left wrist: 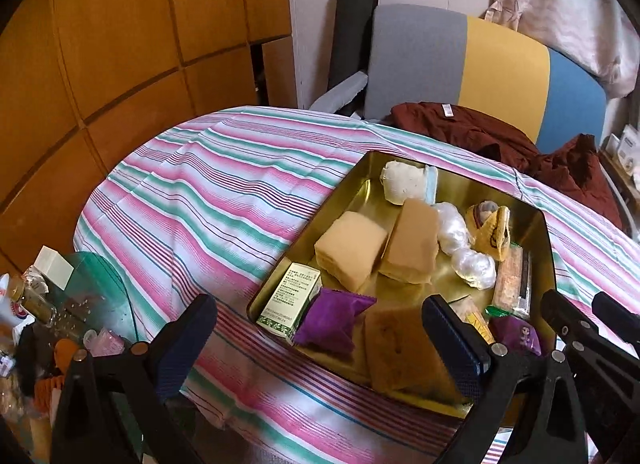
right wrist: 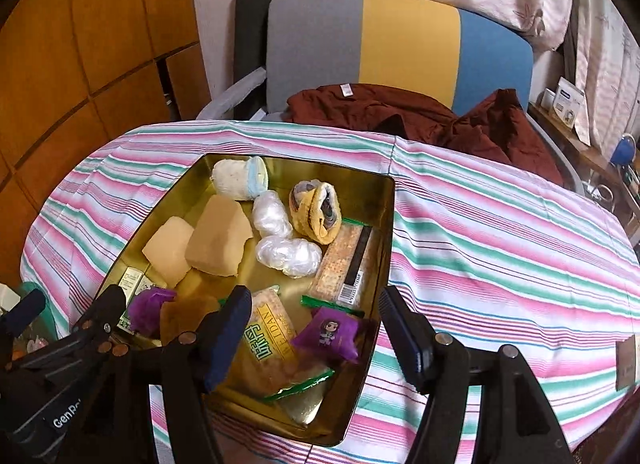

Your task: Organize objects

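Note:
A gold metal tray [left wrist: 360,191] [right wrist: 188,187] on the striped tablecloth holds several items. Among them are two tan blocks [left wrist: 352,248], a green-and-white box [left wrist: 290,296], clear plastic wads [right wrist: 288,254], a rolled yellow sock [right wrist: 318,211] and a snack bar [right wrist: 344,264]. My right gripper [right wrist: 318,338] hovers open over the tray's near right corner. A purple packet [right wrist: 332,334] lies in the tray under its gap, untouched by the pads. My left gripper [left wrist: 332,344] is open and empty above the tray's near edge, over another purple packet [left wrist: 334,320].
The striped cloth [right wrist: 500,248] stretches wide to the right of the tray and to its left [left wrist: 200,191]. A chair [right wrist: 400,39] with a maroon garment [right wrist: 400,111] stands behind the table. Jars and small clutter [left wrist: 44,304] crowd a glass surface at the near left.

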A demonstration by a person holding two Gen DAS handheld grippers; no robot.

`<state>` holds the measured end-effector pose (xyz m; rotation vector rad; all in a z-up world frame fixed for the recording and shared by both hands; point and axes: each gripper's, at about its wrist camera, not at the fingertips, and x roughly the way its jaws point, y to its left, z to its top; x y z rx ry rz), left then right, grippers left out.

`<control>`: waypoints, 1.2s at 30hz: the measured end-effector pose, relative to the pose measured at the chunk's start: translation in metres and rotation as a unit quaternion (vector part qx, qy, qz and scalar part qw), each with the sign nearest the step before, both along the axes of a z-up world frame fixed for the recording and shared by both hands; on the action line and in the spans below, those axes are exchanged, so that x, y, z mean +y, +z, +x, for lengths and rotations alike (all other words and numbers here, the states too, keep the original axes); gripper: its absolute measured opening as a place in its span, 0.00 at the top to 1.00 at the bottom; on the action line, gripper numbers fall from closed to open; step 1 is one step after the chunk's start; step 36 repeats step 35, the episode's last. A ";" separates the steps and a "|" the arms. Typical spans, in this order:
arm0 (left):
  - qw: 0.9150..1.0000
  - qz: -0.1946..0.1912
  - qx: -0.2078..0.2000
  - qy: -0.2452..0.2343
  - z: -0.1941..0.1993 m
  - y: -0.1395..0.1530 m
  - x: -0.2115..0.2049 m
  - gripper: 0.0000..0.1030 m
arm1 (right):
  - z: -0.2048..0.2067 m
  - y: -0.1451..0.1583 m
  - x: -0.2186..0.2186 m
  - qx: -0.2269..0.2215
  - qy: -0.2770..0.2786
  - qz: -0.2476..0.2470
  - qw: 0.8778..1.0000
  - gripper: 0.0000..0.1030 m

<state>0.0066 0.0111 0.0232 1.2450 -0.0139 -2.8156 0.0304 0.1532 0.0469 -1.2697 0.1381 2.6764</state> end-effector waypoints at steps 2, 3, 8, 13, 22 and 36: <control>1.000 -0.007 -0.004 0.001 0.000 0.000 0.001 0.00 | 0.000 0.000 0.000 0.001 -0.003 -0.001 1.000 0.34; 1.000 -0.011 -0.006 0.002 0.000 0.000 0.001 0.00 | 0.001 0.000 0.000 0.001 -0.004 -0.001 1.000 0.34; 1.000 -0.015 -0.014 -0.001 0.000 -0.001 0.001 0.00 | 0.000 -0.003 0.003 -0.003 -0.014 0.005 1.000 0.34; 1.000 -0.020 -0.010 0.000 0.000 0.000 0.001 0.00 | 0.001 -0.003 0.007 -0.003 -0.022 0.005 1.000 0.34; 1.000 -0.014 -0.018 0.000 -0.003 -0.002 -0.002 0.00 | 0.002 0.001 0.008 0.008 -0.028 0.016 0.999 0.34; 0.999 0.009 -0.036 -0.004 -0.007 -0.009 -0.005 0.02 | 0.001 -0.006 0.005 0.000 -0.018 0.008 1.000 0.34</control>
